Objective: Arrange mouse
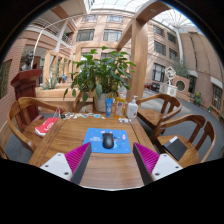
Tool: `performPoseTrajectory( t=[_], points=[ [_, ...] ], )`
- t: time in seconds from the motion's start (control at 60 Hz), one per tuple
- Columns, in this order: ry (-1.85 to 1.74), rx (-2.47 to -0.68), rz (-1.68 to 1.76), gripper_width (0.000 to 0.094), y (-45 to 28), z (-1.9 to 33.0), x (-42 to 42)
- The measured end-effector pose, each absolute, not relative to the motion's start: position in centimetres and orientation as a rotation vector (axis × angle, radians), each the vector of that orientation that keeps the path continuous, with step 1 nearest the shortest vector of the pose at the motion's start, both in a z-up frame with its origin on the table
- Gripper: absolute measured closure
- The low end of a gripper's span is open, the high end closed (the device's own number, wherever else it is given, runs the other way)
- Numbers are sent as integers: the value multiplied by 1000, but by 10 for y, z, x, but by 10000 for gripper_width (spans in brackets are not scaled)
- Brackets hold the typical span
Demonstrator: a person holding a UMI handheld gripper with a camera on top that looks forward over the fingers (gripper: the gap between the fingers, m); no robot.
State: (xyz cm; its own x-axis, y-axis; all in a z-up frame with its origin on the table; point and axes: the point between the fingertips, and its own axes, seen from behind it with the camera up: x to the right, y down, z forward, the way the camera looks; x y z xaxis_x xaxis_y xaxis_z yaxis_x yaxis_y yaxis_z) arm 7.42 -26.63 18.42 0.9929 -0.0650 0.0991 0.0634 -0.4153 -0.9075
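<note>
A black mouse (108, 140) lies on a blue mouse mat (107, 140) in the middle of a round wooden table (70, 135). My gripper (112, 159) is open and empty, its two magenta pads (76, 157) spread wide over the table's near part. The mouse lies just ahead of the fingers, centred between their lines, apart from both.
A potted plant (100, 75), bottles (108, 103) and a spray bottle (132, 108) stand at the table's far side. A red and white object (46, 126) lies at the left. Wooden chairs (185, 135) ring the table. A building atrium lies beyond.
</note>
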Motion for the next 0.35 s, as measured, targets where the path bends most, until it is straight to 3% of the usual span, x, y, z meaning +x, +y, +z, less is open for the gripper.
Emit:
performPoseTrajectory(
  t=[0.35],
  points=[
    [-27,-1989,-152,84,-309,185,74]
  ],
)
